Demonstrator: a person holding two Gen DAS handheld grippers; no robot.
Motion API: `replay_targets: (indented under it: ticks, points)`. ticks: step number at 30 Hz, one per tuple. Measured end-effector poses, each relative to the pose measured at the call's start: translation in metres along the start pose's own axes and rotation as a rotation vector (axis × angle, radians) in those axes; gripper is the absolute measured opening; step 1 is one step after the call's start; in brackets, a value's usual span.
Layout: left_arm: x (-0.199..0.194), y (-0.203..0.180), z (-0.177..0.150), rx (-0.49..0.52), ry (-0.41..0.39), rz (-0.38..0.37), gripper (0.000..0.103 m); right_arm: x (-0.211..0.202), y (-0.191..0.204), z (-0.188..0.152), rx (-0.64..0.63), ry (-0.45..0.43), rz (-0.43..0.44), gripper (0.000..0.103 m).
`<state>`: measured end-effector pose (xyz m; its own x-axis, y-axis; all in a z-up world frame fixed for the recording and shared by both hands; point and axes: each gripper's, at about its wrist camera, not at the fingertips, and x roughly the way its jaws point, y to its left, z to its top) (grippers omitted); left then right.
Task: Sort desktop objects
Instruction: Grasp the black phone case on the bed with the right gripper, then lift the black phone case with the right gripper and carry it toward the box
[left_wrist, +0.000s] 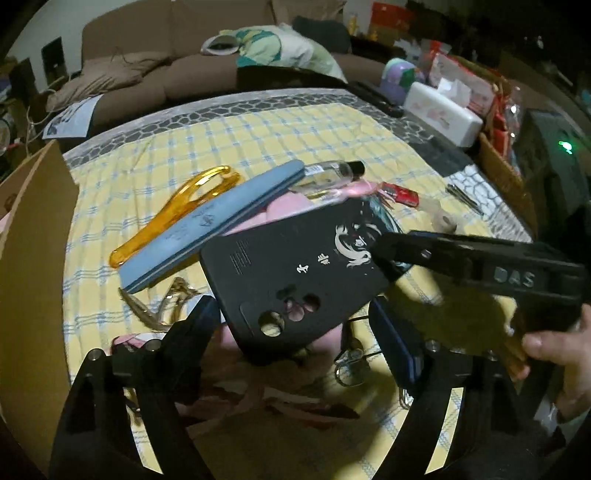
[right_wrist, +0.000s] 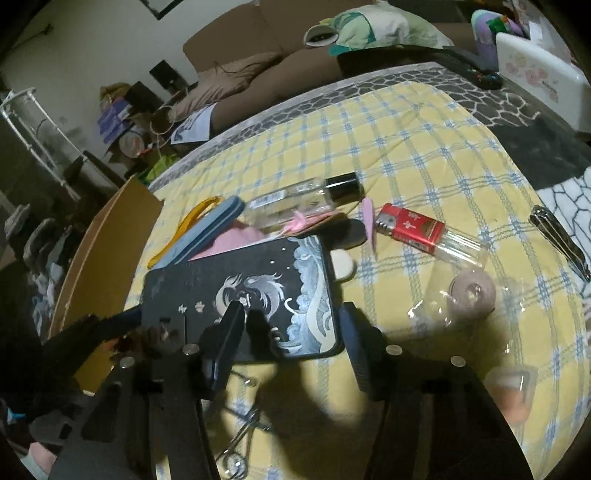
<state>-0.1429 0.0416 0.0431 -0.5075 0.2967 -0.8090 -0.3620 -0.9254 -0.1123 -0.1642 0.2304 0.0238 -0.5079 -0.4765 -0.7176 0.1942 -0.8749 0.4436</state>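
Black and matte, the rubbery phone case with the white dragon print (left_wrist: 295, 280) is lifted clear of the yellow-and-blue checked cloth on the table (left_wrist: 258, 129), tilted, its camera cut-outs toward the left wrist view. The right claw (left_wrist: 380, 254) is clamped on the case's printed edge, one finger lying across the dragon. The left claw (left_wrist: 291, 321) stands spread wide, its fingers either side of the case's cut-out end, touching nothing that I can see.

Likely the case is bound for the brown cardboard box (left_wrist: 33, 258) at the table's left edge. To do that well, keep the pinch firm and deep, since a thin flexible shell can bend and slip from an edge grip. Carry it high over the blue rectangular nail buffer block (left_wrist: 207, 221) and the amber translucent plastic scissors-shaped tool (left_wrist: 177, 210), which lie between case and box. The left claw should either close on the free end for support or draw back out of the path.
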Motion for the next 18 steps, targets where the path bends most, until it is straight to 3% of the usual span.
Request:
replay_targets:
  ticks: [4, 12, 18]
  points:
    - [-0.023, 0.013, -0.002, -0.073, -0.032, -0.061, 0.081, -0.019, 0.012, -0.008, 0.001, -0.009, 0.038, 0.056]
    - [-0.110, 0.025, 0.001, -0.066, -0.142, -0.079, 0.081, -0.074, 0.062, -0.015, -0.011, -0.089, 0.117, 0.056]
    - [-0.181, 0.049, 0.000, -0.078, -0.224, -0.083, 0.081, -0.111, 0.122, -0.009, -0.065, -0.134, 0.177, 0.056]
